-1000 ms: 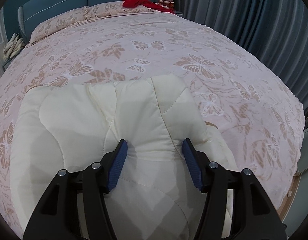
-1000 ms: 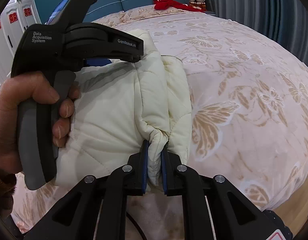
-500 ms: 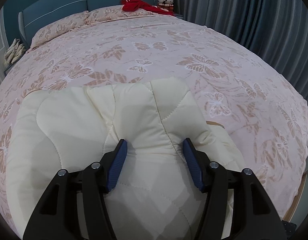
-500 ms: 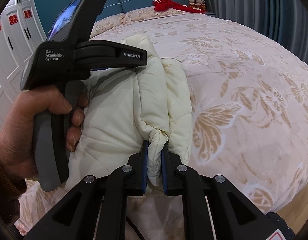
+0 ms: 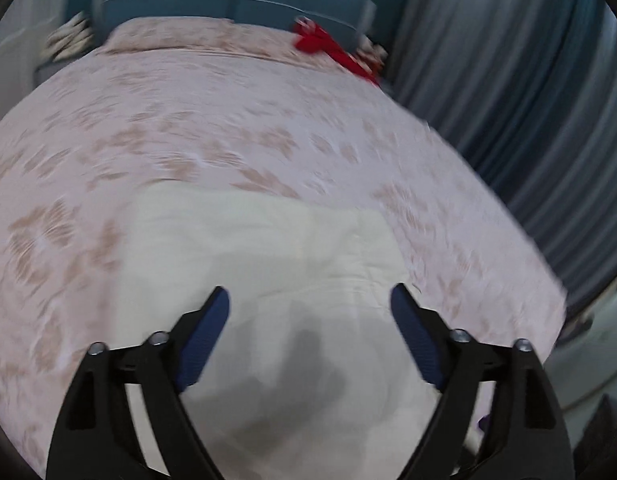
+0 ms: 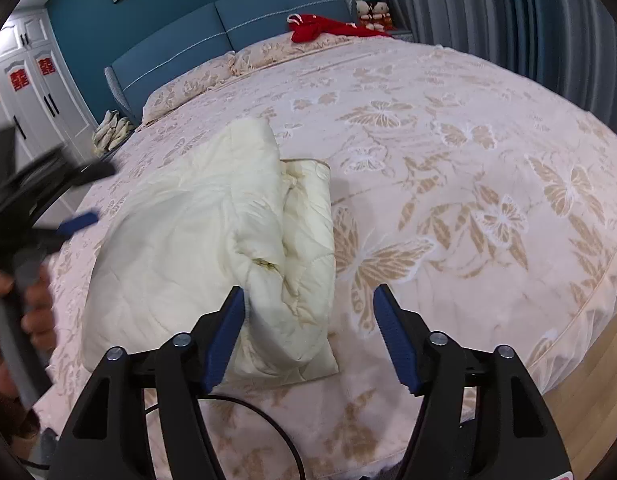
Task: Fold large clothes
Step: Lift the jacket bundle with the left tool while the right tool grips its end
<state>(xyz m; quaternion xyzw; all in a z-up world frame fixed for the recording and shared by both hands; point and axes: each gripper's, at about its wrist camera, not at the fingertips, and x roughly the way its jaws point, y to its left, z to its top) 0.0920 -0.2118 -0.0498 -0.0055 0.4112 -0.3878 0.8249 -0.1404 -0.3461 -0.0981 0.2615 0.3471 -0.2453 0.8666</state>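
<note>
Both my claws, left (image 5: 308, 324) and right (image 6: 308, 316), were released; the puffy cream quilt (image 6: 212, 248) just ahead looked liable to spring unfolded.

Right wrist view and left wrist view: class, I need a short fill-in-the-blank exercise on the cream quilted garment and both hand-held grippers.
1. The cream quilted garment lies on the ____.
2. The right hand-held gripper has its jaws ____, with nothing between its pads.
3. The left hand-held gripper is ____ as well.
4. By the blue headboard lies a ____ cloth.

Missing words: bed; open; open; red
</note>
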